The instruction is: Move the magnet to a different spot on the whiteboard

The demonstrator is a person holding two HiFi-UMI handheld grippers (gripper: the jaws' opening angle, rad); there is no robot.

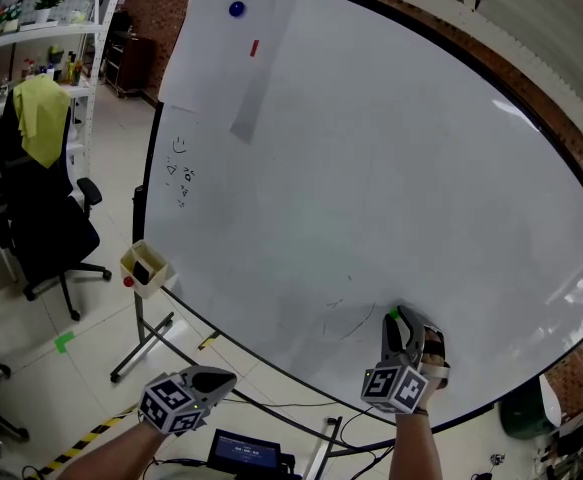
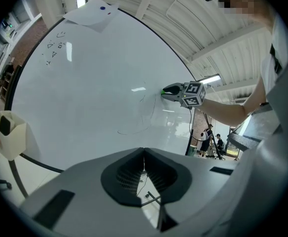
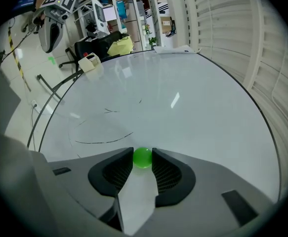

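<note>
A small green ball magnet (image 3: 143, 157) sits on the whiteboard (image 1: 371, 168) near its lower edge, just right of some faint pen strokes. My right gripper (image 3: 143, 153) points at the board with both pads pressed against the magnet's sides. The head view shows the same grip, the green magnet (image 1: 394, 313) peeking out at the tips of the right gripper (image 1: 396, 319). My left gripper (image 1: 221, 376) hangs below the board's bottom edge, off to the left. Its jaws meet at the tips with nothing between them, as the left gripper (image 2: 144, 151) shows in its own view.
A paper sheet (image 1: 226, 48) hangs at the board's top left under a blue magnet (image 1: 236, 9) and a red one (image 1: 254, 47). A cream holder (image 1: 146, 266) is clipped to the board's left edge. A black office chair (image 1: 41, 218) and shelves stand left.
</note>
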